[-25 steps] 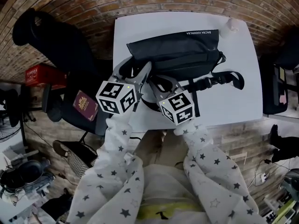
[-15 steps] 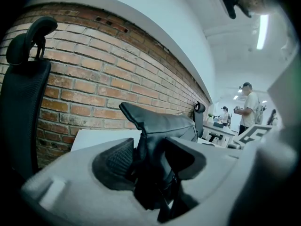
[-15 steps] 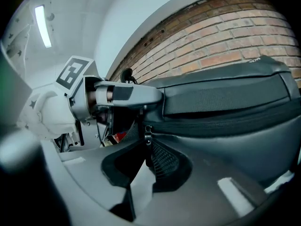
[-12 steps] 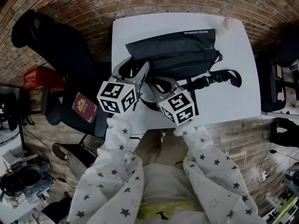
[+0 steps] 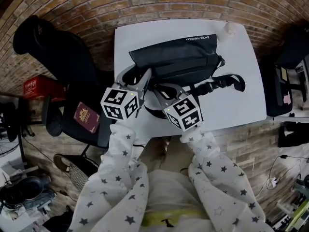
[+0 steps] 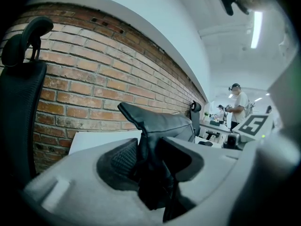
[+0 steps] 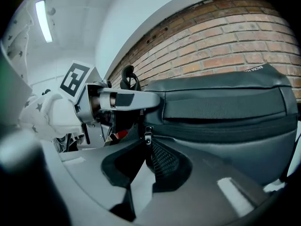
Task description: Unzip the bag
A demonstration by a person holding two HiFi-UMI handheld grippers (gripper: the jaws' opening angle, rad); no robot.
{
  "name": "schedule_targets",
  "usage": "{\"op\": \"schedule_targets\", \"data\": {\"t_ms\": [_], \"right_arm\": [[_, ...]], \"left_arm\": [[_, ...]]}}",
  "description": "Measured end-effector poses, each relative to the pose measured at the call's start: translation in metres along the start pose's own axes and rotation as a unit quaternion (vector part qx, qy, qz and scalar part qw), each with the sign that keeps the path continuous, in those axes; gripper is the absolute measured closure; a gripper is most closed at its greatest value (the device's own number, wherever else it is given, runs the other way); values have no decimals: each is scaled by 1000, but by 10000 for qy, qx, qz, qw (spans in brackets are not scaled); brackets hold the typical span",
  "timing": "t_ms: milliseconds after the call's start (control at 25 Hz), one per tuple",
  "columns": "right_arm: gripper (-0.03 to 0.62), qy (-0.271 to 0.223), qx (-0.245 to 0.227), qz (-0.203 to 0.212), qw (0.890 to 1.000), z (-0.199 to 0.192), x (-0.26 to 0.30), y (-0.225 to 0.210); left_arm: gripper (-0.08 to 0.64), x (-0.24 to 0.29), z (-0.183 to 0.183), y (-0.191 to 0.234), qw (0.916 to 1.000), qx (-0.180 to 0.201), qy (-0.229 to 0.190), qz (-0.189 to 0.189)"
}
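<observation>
A black bag [image 5: 178,57] lies across the white table [image 5: 241,100], with its strap [image 5: 222,83] trailing to the right. My left gripper [image 5: 141,79] is at the bag's near left end. Its jaws have just been closing and now pinch a fold of the bag's fabric [image 6: 160,124] between the pads of the left gripper [image 6: 153,147]. Beside it, my right gripper [image 5: 161,88] holds the small metal zipper pull [image 7: 147,138], which stands upright between the nearly closed jaws of the right gripper [image 7: 148,149]. Those jaws also closed a little further. The zipper line [image 7: 225,126] runs off to the right.
A black office chair [image 5: 53,47] stands left of the table, with a red booklet [image 5: 87,117] on a seat beside it and a red box [image 5: 38,83] further left. A small white object [image 5: 231,28] sits at the table's far right corner. People [image 6: 237,107] stand in the distance.
The left gripper's jaws have drawn closer together around the bag's end. Both hands stay almost where they were, and the bag has not shifted on the table.
</observation>
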State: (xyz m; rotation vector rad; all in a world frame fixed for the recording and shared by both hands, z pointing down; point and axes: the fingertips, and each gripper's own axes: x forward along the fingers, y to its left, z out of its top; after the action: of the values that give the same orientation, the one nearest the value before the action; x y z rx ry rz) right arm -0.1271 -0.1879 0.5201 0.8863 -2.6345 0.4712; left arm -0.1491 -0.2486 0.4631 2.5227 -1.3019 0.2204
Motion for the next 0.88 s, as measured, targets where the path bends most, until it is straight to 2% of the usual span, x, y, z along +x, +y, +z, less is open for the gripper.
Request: {"op": "schedule_targets", "data": {"t_ms": [280, 880], "right_arm": [[549, -43, 304, -34, 9995, 1, -5, -10], [549, 8, 209, -388, 9990, 3, -13, -28]], "left_arm": [[408, 4, -1, 0, 10000, 23, -37, -50], [411, 5, 1, -1, 10000, 43, -62, -53]]}}
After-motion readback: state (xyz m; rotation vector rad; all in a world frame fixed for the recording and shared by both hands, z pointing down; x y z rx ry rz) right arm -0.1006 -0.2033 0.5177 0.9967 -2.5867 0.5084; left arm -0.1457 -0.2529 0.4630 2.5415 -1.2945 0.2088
